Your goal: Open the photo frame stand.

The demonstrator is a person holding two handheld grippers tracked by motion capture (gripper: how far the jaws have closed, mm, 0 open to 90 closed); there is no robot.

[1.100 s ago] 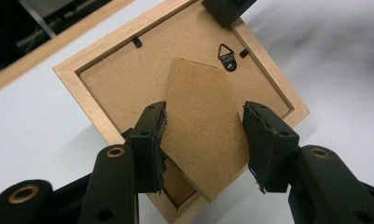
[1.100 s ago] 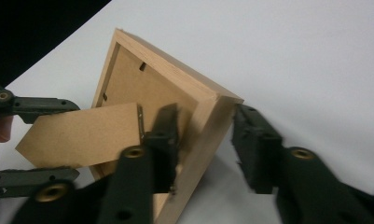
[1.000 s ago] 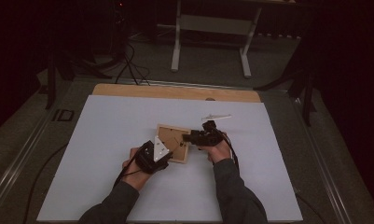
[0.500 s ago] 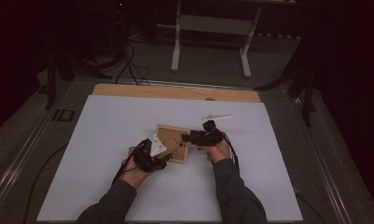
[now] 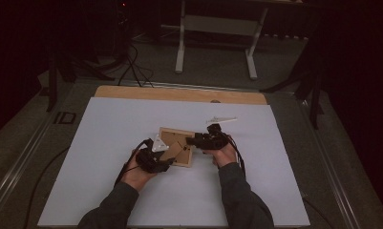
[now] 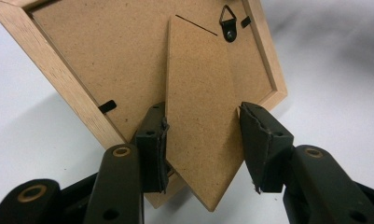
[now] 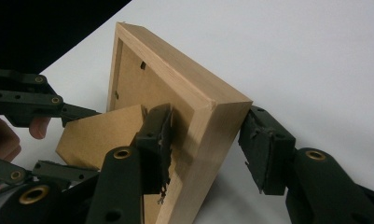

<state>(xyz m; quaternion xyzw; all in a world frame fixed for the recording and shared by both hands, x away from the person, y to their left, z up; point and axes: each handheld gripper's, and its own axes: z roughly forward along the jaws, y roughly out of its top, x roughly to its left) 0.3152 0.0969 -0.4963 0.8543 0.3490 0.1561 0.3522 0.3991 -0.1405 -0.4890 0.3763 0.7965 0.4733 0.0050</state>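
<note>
A small wooden picture frame (image 5: 172, 136) lies back-up on the white sheet (image 5: 108, 143), with its near corner lifted. Its brown fibreboard stand (image 6: 198, 116) is swung out from the back. My left gripper (image 6: 203, 135) has just been closing and its pads touch both edges of the stand. In the high view the left gripper (image 5: 169, 161) meets the frame from the lower left. My right gripper (image 7: 205, 140) has also been closing and is now shut on the frame (image 7: 198, 107) at a corner, one pad inside the back recess and one on the outer face. It (image 5: 193, 140) reaches in from the right.
A small white part (image 5: 221, 119) lies on the sheet beyond the right hand. A wooden strip (image 5: 179, 94) borders the sheet's far edge. Cables (image 5: 132, 67) and a stand's legs (image 5: 249, 62) are on the dark floor behind the table.
The left hand has shifted slightly at the frame's lower left corner. The right hand and the frame have stayed where they were.
</note>
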